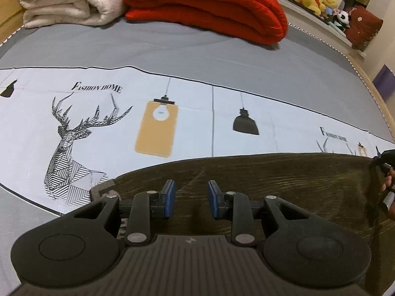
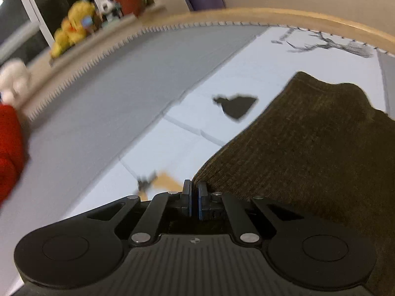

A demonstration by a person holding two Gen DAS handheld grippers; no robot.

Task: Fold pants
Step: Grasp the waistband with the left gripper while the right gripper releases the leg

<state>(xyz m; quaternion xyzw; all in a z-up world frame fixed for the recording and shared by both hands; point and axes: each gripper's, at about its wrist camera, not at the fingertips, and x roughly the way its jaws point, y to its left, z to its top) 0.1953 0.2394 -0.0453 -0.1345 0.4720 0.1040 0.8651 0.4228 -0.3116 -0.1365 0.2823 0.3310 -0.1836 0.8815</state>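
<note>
Both tools are matte black plastic. The left gripper (image 1: 191, 198) has two blue pads (image 1: 170, 197), silver round rivets on its linkage bars, and a ribbed housing with a small round mark behind the pads. The right gripper (image 2: 194, 201) looks the same.

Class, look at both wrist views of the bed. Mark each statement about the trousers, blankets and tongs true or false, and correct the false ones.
1. The dark brown ribbed trousers lie on the printed grey-and-white bed sheet. True.
2. The left tongs are clamped shut. False: their blue pads stand apart above the trousers, gripping nothing.
3. The folded red blanket sits to the right of the folded white fleece blanket in the left wrist view. True.
4. The right tongs are wide open. False: the pads are shut, beside the trousers' edge.
</note>
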